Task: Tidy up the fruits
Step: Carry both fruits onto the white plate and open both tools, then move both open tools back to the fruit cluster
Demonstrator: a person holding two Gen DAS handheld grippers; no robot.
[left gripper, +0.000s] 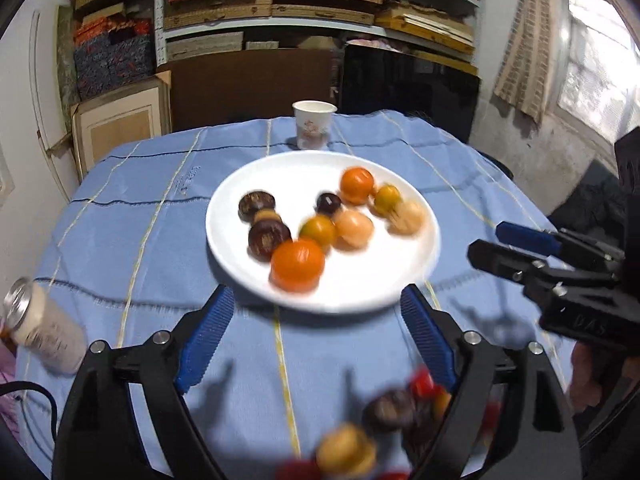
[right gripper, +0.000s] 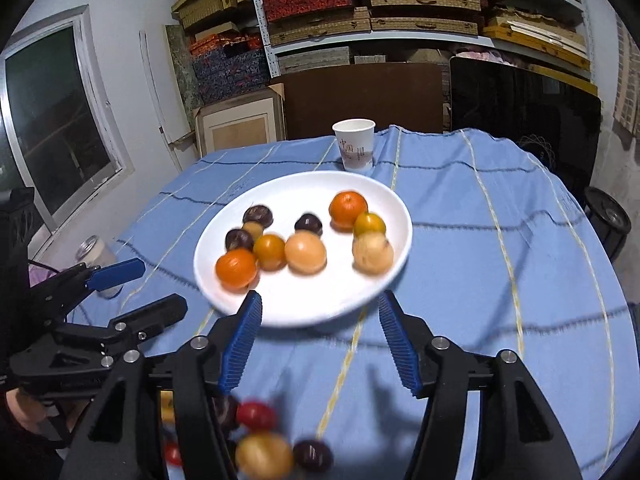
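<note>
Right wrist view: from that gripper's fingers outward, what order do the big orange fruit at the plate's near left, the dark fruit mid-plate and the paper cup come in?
1. Big orange fruit, plate's near-left edge.
2. Dark fruit, mid-plate.
3. Paper cup, beyond the plate.

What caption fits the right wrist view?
Open right gripper at a white plate of mixed fruit; loose fruits on the blue tablecloth.

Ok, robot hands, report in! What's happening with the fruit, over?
Left gripper open, empty. Right gripper open, empty. Nine fruits on white plate, more loose on blue cloth nearby. Paper cup behind plate, nothing in the way.
</note>
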